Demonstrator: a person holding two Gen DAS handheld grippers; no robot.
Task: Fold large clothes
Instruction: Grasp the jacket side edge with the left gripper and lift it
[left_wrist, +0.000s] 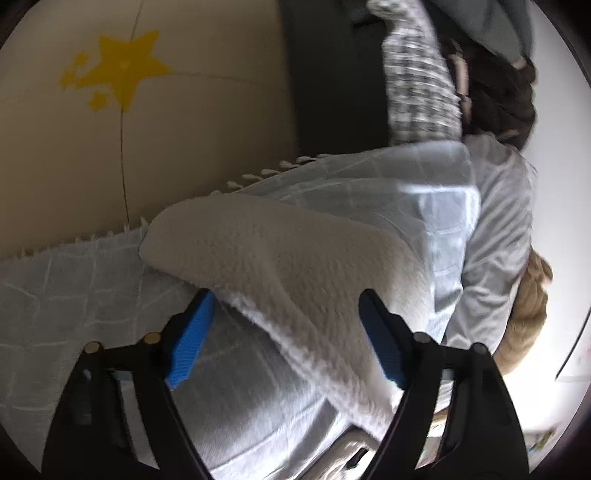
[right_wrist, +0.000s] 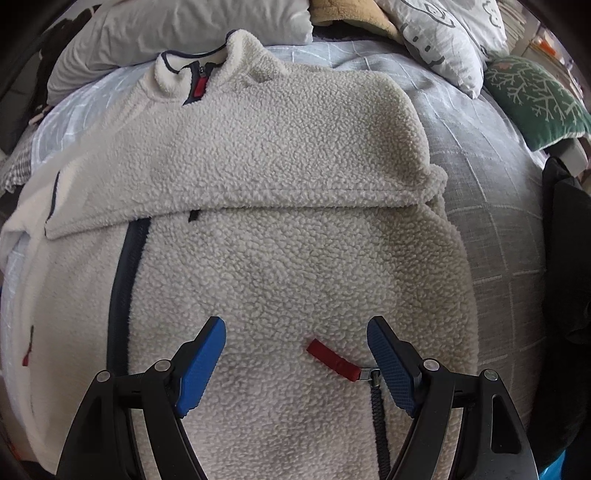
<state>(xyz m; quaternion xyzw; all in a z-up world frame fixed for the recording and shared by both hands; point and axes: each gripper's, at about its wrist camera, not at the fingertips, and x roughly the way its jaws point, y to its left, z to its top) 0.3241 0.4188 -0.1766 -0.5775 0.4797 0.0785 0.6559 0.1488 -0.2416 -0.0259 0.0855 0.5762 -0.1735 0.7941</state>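
My right hand-held gripper (right_wrist: 295, 363) hangs with its jaws apart and empty, just above the fleece (right_wrist: 280, 258), a red zip pull (right_wrist: 332, 359) lying between the pads. My left hand-held gripper (left_wrist: 286, 339) is also apart, a fleece fold running between its pads, though I cannot tell if they touch it. The fleece lies spread on the bed (right_wrist: 491, 206), collar toward the pillows (right_wrist: 177, 26). One sleeve (right_wrist: 258, 155) is already folded across the chest; the rest looks undone.

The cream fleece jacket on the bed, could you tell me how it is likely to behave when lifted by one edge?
The fleece jacket will probably flop: its folded sleeve already drapes limply. Its thick, nubby pile suggests bulk without much weight and decent friction for the right gripper.
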